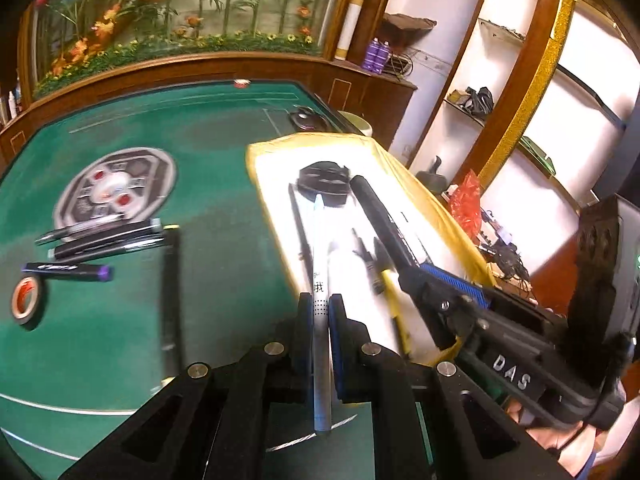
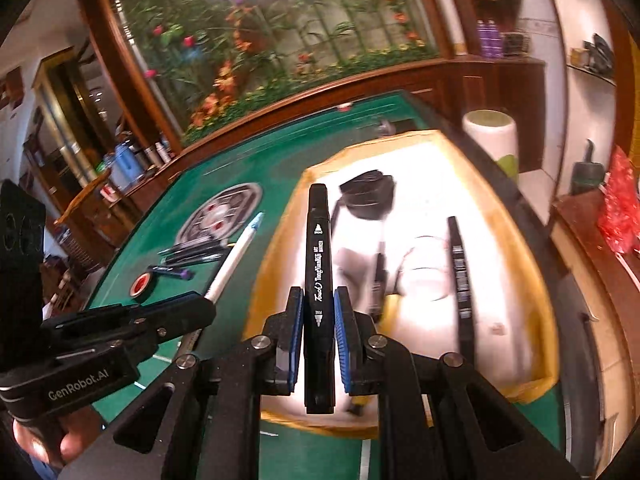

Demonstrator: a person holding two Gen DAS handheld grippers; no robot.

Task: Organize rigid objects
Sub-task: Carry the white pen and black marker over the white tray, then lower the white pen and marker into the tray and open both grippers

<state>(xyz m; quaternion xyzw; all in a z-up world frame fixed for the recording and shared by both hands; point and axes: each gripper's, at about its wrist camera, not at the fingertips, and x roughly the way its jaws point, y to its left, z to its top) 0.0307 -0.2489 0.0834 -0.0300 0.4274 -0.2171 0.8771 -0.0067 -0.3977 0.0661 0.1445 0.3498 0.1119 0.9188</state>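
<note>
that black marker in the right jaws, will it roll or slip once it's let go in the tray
The black marker looks stiff and probably light. Its body seems flat-sided, so it likely won't roll far. The white tray floor looks smooth, so it might slide a little.

Left gripper: black angular plastic frame, round silver screw heads, blue ribbed pads on both fingers.
Right gripper: same black frame, silver screws, blue ribbed pads.
Markings: white "GenRobot.AI" on the left handle, white "DAS" on the right body.
Hand: fingers wrapped round the left handle.
</note>
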